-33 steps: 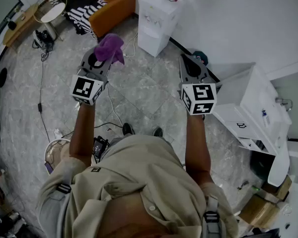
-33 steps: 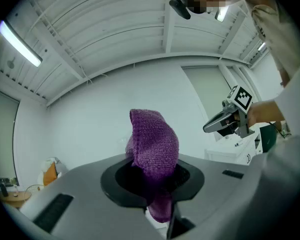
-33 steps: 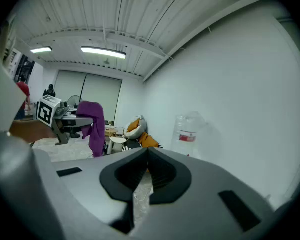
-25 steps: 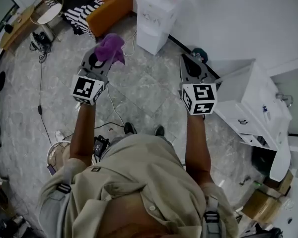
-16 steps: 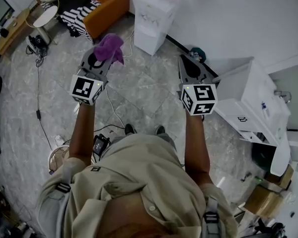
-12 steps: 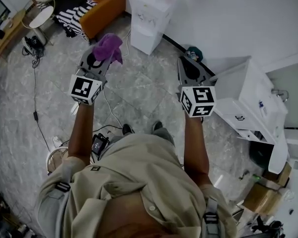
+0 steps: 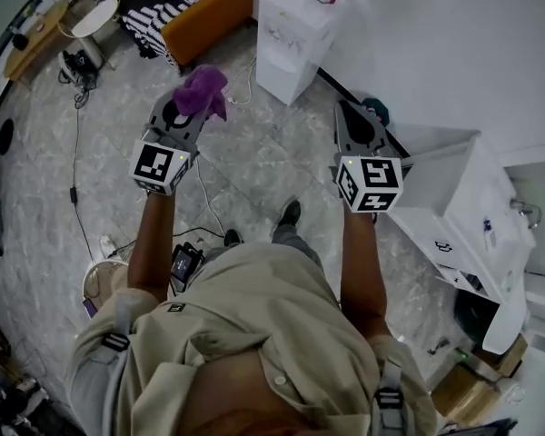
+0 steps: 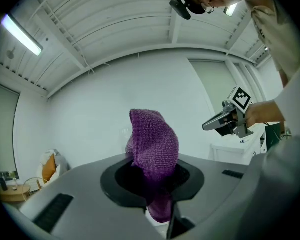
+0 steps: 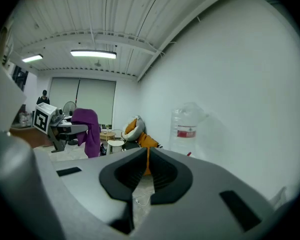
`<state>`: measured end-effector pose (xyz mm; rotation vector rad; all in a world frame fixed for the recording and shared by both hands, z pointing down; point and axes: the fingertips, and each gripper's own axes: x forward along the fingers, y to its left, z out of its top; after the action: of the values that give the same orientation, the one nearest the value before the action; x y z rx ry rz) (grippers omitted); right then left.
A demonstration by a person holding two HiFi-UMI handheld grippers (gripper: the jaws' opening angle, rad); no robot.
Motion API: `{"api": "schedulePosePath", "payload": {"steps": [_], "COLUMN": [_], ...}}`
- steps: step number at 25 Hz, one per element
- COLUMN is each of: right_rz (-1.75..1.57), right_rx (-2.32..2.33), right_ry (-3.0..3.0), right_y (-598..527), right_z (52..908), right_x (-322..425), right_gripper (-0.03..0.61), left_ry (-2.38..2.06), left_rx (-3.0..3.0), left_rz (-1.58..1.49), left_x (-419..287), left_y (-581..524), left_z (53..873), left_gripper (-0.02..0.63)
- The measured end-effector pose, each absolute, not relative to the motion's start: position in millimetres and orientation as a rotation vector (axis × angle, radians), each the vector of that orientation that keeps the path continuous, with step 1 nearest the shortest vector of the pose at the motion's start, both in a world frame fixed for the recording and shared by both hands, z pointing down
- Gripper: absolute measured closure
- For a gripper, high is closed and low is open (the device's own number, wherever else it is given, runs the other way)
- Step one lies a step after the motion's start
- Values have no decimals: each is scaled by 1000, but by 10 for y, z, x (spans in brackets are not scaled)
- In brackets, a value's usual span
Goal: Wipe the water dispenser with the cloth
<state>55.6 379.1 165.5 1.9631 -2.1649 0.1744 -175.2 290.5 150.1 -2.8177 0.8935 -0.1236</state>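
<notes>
Cloth (image 7: 204, 87) pinched in left claw (image 7: 193, 105); right claw (image 7: 342, 107) pressed together, seemingly empty. Approach step: next, reach far water dispenser (image 7: 295, 34).

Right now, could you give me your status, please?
Left hand-held gripper shut on purple cloth. Right hand-held gripper shut, empty. Water dispenser ahead, untouched. Cable on floor.

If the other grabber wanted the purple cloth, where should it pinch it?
Probably the loose, bunched end of the purple cloth that pokes out past the left gripper, which is shut on the other end. That end hangs free and looks thick enough to pinch. The right gripper would best come straight across from its own side, after opening its jaws, which are together now.
</notes>
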Motion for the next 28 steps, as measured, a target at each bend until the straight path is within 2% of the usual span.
{"api": "schedulePosePath", "payload": {"steps": [13,28], "right_rz": [182,200], "right_rx": [1772,1764], "right_ry": [-2374,-2442], "right_y": [2953,2829], "right_z": [1692,1686], "right_x": [1307,1834], "right_gripper": [551,551], "left_ry": [1114,1135], "left_rx": [-2712,-2680], "left_rz": [-234,-299], "left_x": [-1070,-551], "left_y": [2634,2556], "left_z": [1490,1450], "left_gripper": [528,528]}}
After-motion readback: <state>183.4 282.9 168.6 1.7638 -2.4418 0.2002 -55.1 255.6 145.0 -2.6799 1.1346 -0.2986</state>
